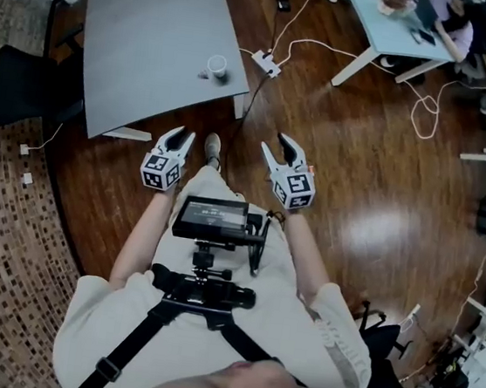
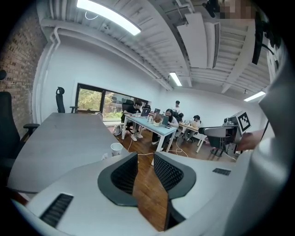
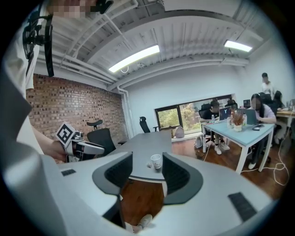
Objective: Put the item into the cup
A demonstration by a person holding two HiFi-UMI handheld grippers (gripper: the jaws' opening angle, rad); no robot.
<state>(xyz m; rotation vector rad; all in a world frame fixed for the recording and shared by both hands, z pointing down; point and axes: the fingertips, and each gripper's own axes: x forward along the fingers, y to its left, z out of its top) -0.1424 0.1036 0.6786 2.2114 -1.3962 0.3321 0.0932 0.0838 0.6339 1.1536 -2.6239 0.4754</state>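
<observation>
A white paper cup (image 1: 217, 65) stands near the front corner of the grey table (image 1: 149, 28), with a small pale item (image 1: 203, 75) lying just beside it. In the left gripper view the cup (image 2: 116, 148) and the item (image 2: 105, 156) sit left of the jaws. The right gripper view shows the cup (image 3: 156, 161) and item (image 3: 149, 164) between the jaws, still far off. My left gripper (image 1: 180, 137) and right gripper (image 1: 279, 147) hover side by side over the wooden floor, short of the table's edge. Both are open with nothing between their fingers.
A black office chair (image 1: 23, 87) stands at the table's left. A power strip (image 1: 266, 62) with white cables lies on the floor beyond the table corner. A light blue desk (image 1: 395, 27) with seated people is at the far right. My shoe (image 1: 212, 148) shows between the grippers.
</observation>
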